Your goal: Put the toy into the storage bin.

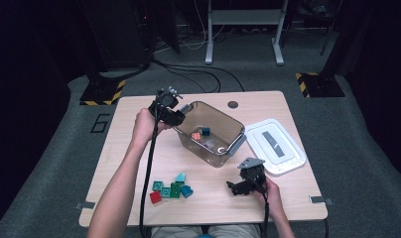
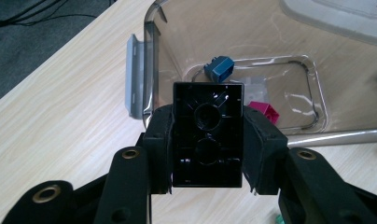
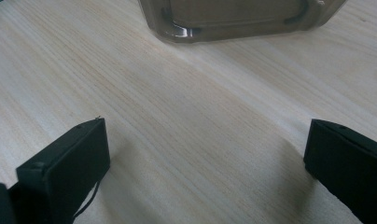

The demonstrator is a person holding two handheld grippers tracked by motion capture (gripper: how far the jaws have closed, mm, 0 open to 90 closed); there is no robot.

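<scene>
My left gripper (image 1: 169, 113) hovers at the near-left rim of a smoky clear plastic bin (image 1: 208, 154). In the left gripper view it (image 2: 207, 126) is shut on a black two-stud brick (image 2: 206, 154), whose hollow underside faces the camera, over the bin's rim (image 2: 149, 56). A blue brick (image 2: 219, 68), a pink-red brick (image 2: 263, 111) and a clear piece (image 2: 254, 91) lie on the bin's floor. My right gripper (image 1: 235, 187) rests low over the table near the front right. Its jaws stand open (image 3: 205, 154) with only bare wood between them, and the bin's wall (image 3: 238, 18) is ahead.
A small heap of green, red, teal and blue bricks (image 1: 171, 188) lies on the table at the front left. The bin's white lid (image 1: 275, 146) lies flat to the right of the bin. Cables trail from both grippers toward the table's front edge.
</scene>
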